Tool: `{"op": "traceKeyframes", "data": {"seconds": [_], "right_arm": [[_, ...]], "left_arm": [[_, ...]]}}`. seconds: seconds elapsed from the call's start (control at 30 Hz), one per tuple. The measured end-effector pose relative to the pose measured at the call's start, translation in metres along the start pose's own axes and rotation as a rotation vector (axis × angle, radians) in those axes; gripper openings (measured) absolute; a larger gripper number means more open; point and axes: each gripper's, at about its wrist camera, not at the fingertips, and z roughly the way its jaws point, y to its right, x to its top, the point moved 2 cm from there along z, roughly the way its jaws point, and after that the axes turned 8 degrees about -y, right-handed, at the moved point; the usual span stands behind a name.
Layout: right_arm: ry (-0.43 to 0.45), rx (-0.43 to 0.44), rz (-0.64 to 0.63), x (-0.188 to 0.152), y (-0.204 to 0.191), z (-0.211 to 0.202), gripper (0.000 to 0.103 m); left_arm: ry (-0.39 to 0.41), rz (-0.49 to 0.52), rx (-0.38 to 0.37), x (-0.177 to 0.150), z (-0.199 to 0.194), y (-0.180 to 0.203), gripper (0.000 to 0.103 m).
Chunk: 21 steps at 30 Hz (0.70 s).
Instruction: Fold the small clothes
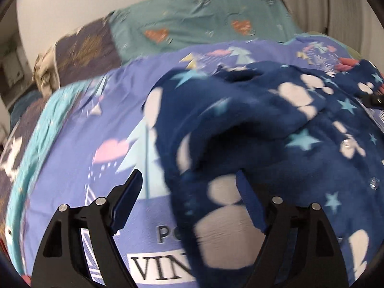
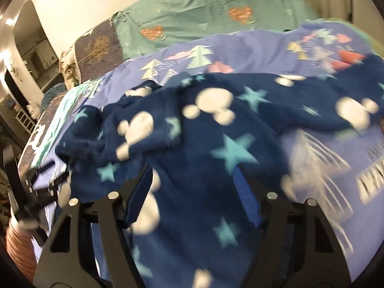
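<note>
A navy fleece garment (image 1: 252,124) with white mouse-head shapes and light blue stars lies crumpled on a purple printed bedcover (image 1: 72,168). In the left wrist view my left gripper (image 1: 189,184) is open over the garment's left edge; its left finger is over the bedcover and its right finger is against the fleece. The right wrist view shows the same garment (image 2: 216,144) spread under my right gripper (image 2: 193,177), whose jaws stand wide with fleece lying between them, not pinched. Both views are blurred.
A teal sheet (image 1: 204,21) with orange hearts covers the far half of the bed, by a white wall. A dark patterned pillow (image 2: 98,50) lies at the far left. A pink ribbed sleeve (image 2: 16,240) and the black frame of the other gripper (image 2: 31,192) show at the left edge.
</note>
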Motion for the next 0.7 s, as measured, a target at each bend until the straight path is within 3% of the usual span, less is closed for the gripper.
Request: {"op": "traceKeyframes", "data": {"seconds": [0.23, 0.27, 0.3, 0.33, 0.37, 0.47, 0.57, 0.63, 0.7], "right_arm": [[-0.153, 0.024, -0.006, 0.052, -0.028, 0.092, 0.067], [-0.158, 0.005, -0.012, 0.053, -0.032, 0.098, 0.060], [-0.144, -0.017, -0.034, 0.054, -0.038, 0.100, 0.031], [-0.139, -0.011, -0.062, 0.056, -0.042, 0.099, 0.009], [-0.135, -0.021, -0.086, 0.059, -0.047, 0.092, 0.009], [-0.008, -0.048, -0.105, 0.070, -0.047, 0.044, 0.009], [0.137, -0.170, -0.103, 0.077, -0.024, -0.011, 0.009], [0.114, -0.192, -0.097, 0.075, -0.005, -0.014, 0.016], [0.003, -0.218, -0.067, 0.063, 0.024, 0.007, 0.024]], "left_arm": [[-0.010, -0.135, 0.020, 0.023, 0.027, -0.019, 0.080], [-0.007, -0.134, 0.030, 0.026, 0.030, -0.018, 0.080], [-0.008, -0.124, 0.061, 0.031, 0.034, -0.016, 0.080], [-0.013, -0.114, 0.089, 0.033, 0.037, -0.015, 0.080], [-0.022, -0.105, 0.110, 0.034, 0.040, -0.014, 0.080], [-0.032, -0.101, 0.141, 0.034, 0.042, -0.014, 0.082], [-0.018, -0.080, 0.162, 0.030, 0.033, -0.009, 0.083], [-0.012, -0.053, 0.160, 0.028, 0.030, -0.002, 0.084], [-0.018, -0.015, 0.206, 0.027, 0.031, 0.004, 0.084]]}}
